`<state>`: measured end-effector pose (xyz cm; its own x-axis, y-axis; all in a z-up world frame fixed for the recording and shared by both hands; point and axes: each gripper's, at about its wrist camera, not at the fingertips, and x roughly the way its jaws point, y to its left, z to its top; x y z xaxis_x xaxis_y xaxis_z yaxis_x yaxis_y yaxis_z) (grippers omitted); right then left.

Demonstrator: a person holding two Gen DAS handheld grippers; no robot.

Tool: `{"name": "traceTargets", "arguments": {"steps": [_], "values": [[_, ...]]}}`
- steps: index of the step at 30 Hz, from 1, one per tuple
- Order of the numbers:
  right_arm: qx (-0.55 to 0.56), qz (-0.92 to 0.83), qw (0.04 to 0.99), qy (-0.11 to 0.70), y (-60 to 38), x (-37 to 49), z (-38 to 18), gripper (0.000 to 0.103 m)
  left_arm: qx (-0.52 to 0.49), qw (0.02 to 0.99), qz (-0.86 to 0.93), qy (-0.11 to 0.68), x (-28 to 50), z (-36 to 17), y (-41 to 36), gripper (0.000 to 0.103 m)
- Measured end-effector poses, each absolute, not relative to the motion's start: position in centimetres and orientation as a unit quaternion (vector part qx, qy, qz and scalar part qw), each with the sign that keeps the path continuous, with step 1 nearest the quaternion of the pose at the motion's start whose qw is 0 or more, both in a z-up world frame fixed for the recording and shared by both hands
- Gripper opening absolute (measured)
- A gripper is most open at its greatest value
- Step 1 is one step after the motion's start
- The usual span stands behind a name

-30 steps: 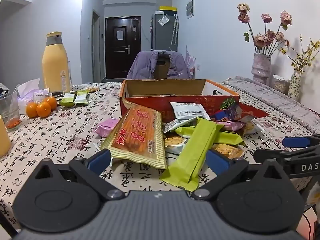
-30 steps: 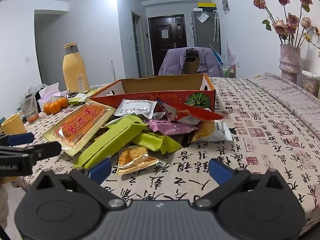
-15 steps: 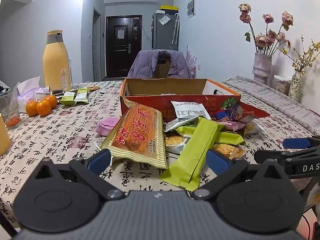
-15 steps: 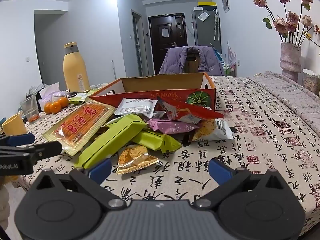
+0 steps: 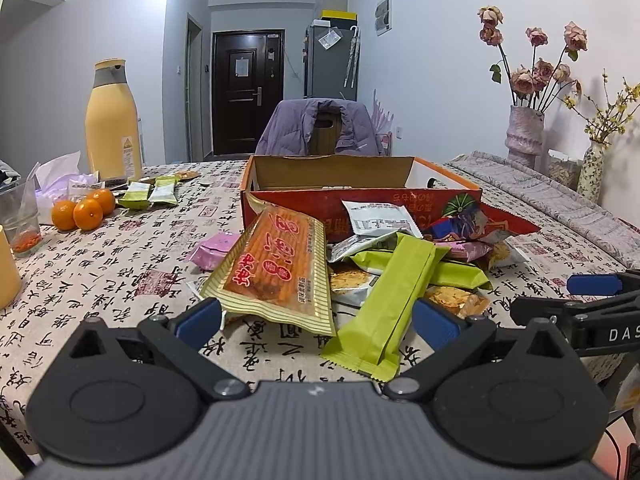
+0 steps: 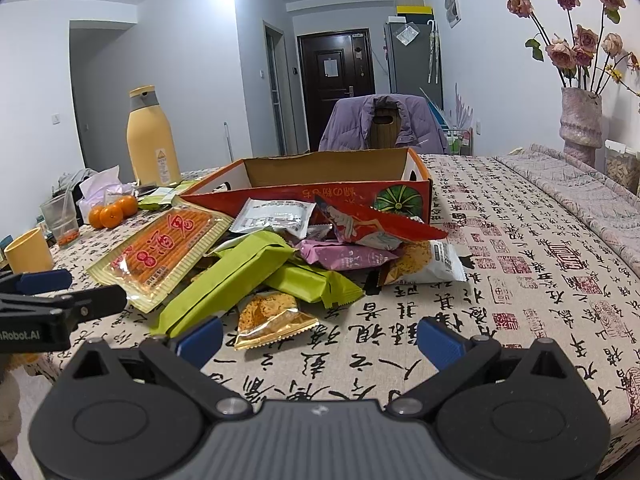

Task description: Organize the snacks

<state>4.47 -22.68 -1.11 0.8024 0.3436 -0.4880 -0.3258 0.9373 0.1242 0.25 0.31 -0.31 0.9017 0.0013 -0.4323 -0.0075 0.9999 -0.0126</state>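
Change over the last second: slight only. Left view now a little nearer the heap and lower, snacks larger in frame; right view likewise edged forward. No packet shifted, none lifted. Judged: approach stage, sorting proper not yet begun.

Left gripper: jaws spread wide, nothing between them, blue pads either side of the heap's near edge. Right gripper: jaws equally wide, empty, hovering over the tablecloth just short of the small gold packet.

Snacks: loose heap on the cloth, directly in front of the box, some leaning against its red front wall. Box interior appears empty from here, floor not fully visible.

Materials and shapes:
- Long gold pack: glossy ribbed foil border, clear window, orange sticks inside; flat, broad, resting tilted on others.
- Green bars: matte film, long and narrow, crimped ends; two crossed, one atop the other.
- White sachet: flat, printed, propped on the box wall.
- Pink packets: soft, pillow-shaped.
- Box: shallow corrugated card, plain brown inside, printed outside.
- Cloth: woven, calligraphy print, flat.

Off to the left, well apart: oranges, yellow bottle, two more small green packets.
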Motion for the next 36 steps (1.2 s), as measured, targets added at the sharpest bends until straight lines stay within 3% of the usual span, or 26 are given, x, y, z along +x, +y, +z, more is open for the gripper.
{"name": "traceTargets", "arguments": {"steps": [36], "values": [[0.02, 0.177, 0.949, 0.261, -22.73, 4.35, -1.13, 0.103, -0.01, 0.975, 0.001, 0.221, -0.17, -0.27, 0.26, 0.103]]}}
